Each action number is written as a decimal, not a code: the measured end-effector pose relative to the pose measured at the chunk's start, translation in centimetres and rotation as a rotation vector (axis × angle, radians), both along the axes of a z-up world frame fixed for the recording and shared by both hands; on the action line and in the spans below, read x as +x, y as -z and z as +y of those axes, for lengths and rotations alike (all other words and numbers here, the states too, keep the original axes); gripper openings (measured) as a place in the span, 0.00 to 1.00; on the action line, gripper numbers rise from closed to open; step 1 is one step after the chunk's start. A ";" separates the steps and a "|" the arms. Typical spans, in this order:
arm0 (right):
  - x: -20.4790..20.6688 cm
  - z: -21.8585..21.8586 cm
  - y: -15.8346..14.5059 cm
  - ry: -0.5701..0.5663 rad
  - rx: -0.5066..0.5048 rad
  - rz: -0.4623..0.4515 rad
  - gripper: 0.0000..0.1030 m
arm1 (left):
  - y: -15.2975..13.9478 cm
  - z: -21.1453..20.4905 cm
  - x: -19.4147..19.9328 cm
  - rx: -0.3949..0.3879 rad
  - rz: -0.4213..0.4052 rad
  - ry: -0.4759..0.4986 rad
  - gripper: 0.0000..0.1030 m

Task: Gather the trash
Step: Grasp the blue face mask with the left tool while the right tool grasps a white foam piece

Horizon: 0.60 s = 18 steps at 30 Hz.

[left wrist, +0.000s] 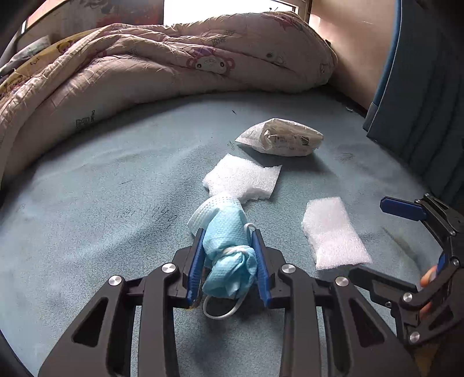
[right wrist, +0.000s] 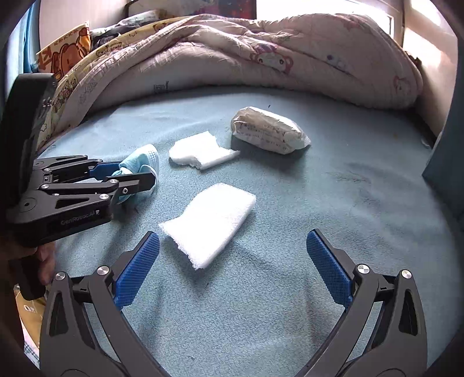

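A crumpled pale-blue face mask (left wrist: 229, 255), tied with its white ear loop, lies on the blue sheet. Beyond it lie two white foam pieces (left wrist: 242, 177) (left wrist: 333, 232). Farthest is a wrapped white packet (left wrist: 282, 137).

Left gripper (left wrist: 227, 235): black angular link arms with cut-out slots, round silver screw heads at the pivots, blue pads. White "GenRobocAI" lettering on its side in the right wrist view. Right gripper (right wrist: 233, 242): same black frame, silver screws, blue cross-hatched pads (right wrist: 136, 269).

We see a blue bedsheet (left wrist: 116, 203), a rumpled cartoon-print quilt (left wrist: 174, 66), pinkish wall (right wrist: 435, 75) and bright window (left wrist: 220, 8) behind.
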State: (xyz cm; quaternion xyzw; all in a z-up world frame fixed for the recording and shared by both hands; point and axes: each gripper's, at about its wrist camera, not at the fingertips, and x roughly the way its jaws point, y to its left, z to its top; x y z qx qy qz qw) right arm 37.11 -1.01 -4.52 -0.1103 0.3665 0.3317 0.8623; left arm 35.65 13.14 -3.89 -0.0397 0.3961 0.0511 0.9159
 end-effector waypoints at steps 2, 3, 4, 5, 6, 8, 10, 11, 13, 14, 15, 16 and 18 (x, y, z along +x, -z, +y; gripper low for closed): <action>0.2 0.9 0.1 0.008 -0.010 0.025 0.95 | -0.2 0.3 -1.2 -0.006 -0.016 -0.007 0.27; 0.2 1.4 0.0 0.008 -0.009 0.027 0.95 | -0.3 0.6 -1.7 -0.016 -0.021 -0.008 0.26; 0.1 2.0 -0.2 0.006 -0.011 0.022 0.95 | -0.2 0.9 -2.3 -0.023 -0.024 -0.010 0.26; 0.0 2.6 -0.3 0.006 -0.022 0.014 0.95 | -0.1 1.0 -2.8 -0.027 -0.024 -0.011 0.26; 0.0 3.2 -0.2 0.011 -0.042 0.011 0.95 | 0.0 1.2 -3.3 -0.030 -0.020 -0.007 0.26; 0.1 4.2 0.2 0.025 -0.099 0.010 0.95 | 0.3 1.3 -4.4 -0.030 -0.020 -0.005 0.26; 0.1 4.6 0.5 0.031 -0.127 0.012 0.95 | 0.4 1.1 -5.6 -0.023 -0.022 0.004 0.26; 0.2 4.6 0.7 0.028 -0.129 0.028 0.95 | 0.3 0.9 -6.0 -0.026 -0.024 0.007 0.26; 0.5 4.2 0.9 0.023 -0.111 0.056 0.86 | 0.2 0.9 -7.1 -0.040 -0.029 0.010 0.26; 0.6 4.1 1.0 0.014 -0.100 0.067 0.82 | 0.2 0.8 -7.6 -0.047 -0.033 0.009 0.26; 0.5 3.8 0.9 0.015 -0.098 0.065 0.78 | 0.2 0.8 -8.0 -0.051 -0.034 0.006 0.26; 0.4 3.6 0.9 0.012 -0.099 0.058 0.77 | 0.2 0.7 -8.5 -0.055 -0.034 0.004 0.26; 0.0 3.2 0.8 0.007 -0.086 0.044 0.54 | 0.1 0.6 -9.4 -0.062 -0.038 0.001 0.26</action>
